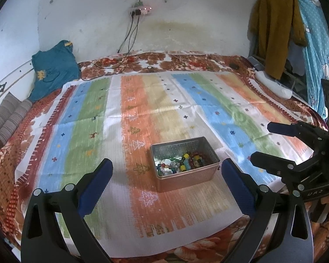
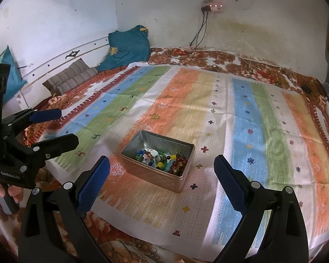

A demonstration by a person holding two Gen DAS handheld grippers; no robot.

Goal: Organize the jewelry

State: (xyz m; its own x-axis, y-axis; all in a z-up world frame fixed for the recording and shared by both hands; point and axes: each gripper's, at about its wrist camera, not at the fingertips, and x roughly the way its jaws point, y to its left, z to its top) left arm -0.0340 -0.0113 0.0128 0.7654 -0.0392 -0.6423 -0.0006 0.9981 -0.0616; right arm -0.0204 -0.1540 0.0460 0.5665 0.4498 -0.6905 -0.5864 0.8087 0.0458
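Metal, coppery outside and silvery within, makes up the rectangular tin (image 1: 185, 163) that sits lidless on a striped cloth (image 1: 142, 114) spread over a floral bedspread (image 1: 186, 60); inside it lies a jumble of beaded jewelry (image 1: 182, 161), with red, yellow, blue and green beads heaped toward the tin's near side. The left gripper (image 1: 165, 176) hovers before the tin with its blue-padded jaws spread wide and nothing between them; the right gripper (image 2: 162, 175) is likewise released and empty, its jaws framing the tin from the other side without touching it. In the right wrist view a hand (image 2: 2, 194) grips the left gripper's handle at the lower left. A teal shirt (image 1: 52, 70) lies against the white wall; dark cables (image 1: 131, 37) hang from a wall socket; striped cushions (image 2: 71, 79) rest by the headboard.
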